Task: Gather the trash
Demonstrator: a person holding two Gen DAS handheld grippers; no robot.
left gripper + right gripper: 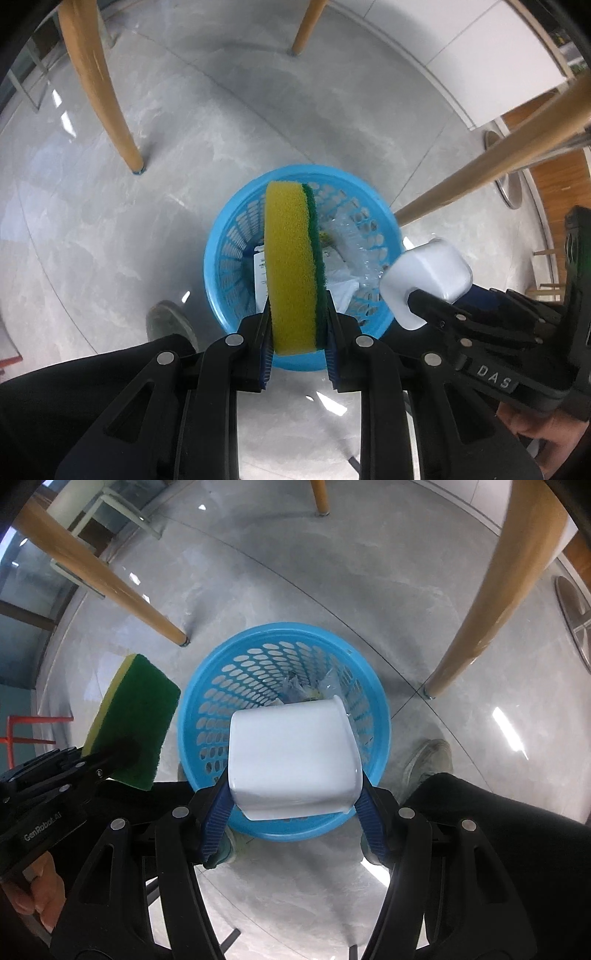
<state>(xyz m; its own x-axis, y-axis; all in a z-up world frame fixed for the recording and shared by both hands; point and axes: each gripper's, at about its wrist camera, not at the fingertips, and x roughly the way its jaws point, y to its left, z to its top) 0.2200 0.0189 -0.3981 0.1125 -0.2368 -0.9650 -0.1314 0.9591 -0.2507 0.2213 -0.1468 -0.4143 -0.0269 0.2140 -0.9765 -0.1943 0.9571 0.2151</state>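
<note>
A round blue mesh basket (221, 273) (207, 686) stands on the grey floor with plastic and paper trash (351, 236) inside. My left gripper (298, 325) is shut on a yellow and green sponge (291, 266), held on edge above the basket; the sponge also shows in the right wrist view (136, 712). My right gripper (291, 805) is shut on a white plastic tub (291, 757), tilted with its mouth toward the basket. In the left wrist view the tub (424, 273) hangs over the basket's right rim.
Wooden table legs (99, 85) (491, 162) (484, 602) (107, 583) stand around the basket. The person's shoes (166, 321) (428, 760) and dark trousers are close to it. A white cabinet (461, 48) is at the back right.
</note>
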